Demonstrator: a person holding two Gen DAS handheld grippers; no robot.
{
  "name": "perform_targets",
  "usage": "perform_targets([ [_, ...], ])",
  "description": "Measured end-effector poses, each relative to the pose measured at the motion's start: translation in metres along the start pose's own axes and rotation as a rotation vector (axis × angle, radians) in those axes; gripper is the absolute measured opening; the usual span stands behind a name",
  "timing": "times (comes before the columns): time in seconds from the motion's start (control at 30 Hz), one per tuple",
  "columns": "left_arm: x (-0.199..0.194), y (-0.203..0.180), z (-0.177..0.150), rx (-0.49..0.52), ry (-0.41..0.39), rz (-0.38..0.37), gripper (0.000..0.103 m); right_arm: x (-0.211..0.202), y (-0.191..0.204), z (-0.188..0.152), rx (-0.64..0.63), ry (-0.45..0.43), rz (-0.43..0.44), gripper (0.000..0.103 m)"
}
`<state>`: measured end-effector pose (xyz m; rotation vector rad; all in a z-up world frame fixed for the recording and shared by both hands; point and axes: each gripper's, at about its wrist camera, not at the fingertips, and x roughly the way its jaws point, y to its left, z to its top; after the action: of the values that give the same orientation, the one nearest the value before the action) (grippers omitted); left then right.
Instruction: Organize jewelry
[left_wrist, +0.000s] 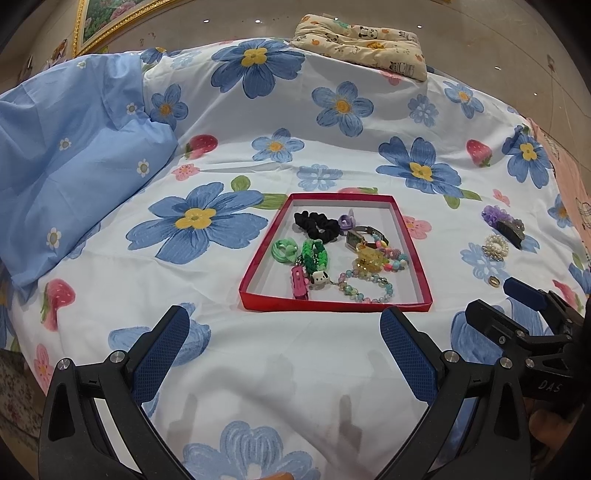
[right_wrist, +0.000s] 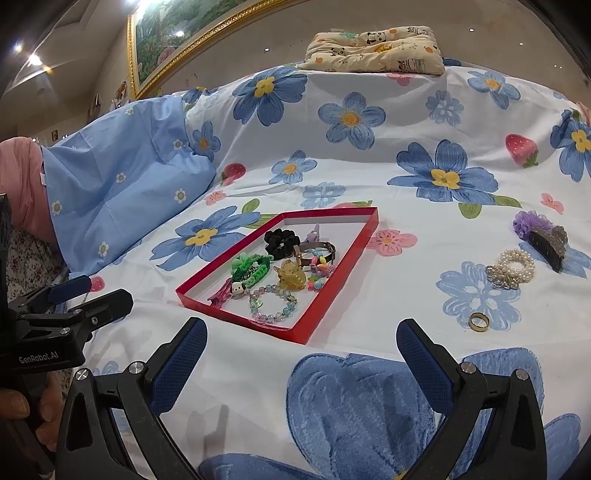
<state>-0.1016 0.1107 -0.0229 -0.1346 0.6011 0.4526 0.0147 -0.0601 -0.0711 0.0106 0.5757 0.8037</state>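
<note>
My right claw (right_wrist: 301, 363) hung spread and empty above the bedspread (right_wrist: 406, 177), my left (left_wrist: 284, 352) likewise. The gold ring (right_wrist: 479, 320) lay outside the red tray (right_wrist: 295, 330), toward the bedspread's right edge; small, hard, slippery, I judged, best pinched across its band.

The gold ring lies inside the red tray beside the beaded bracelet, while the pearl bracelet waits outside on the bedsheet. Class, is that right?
Not quite. The gold ring lies outside the red tray, on the bedsheet near the pearl bracelet, as the right wrist view shows. The beaded bracelet is inside.
</note>
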Motion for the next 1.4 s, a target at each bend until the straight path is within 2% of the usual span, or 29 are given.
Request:
perform_targets([
  [1.4, 0.0073, 0.0022, -0.0053, -0.006, 0.015, 0.007, 0.103, 0.0047, 0.0052, -0.0023, -0.012, 0.025, 0.006, 0.103],
])
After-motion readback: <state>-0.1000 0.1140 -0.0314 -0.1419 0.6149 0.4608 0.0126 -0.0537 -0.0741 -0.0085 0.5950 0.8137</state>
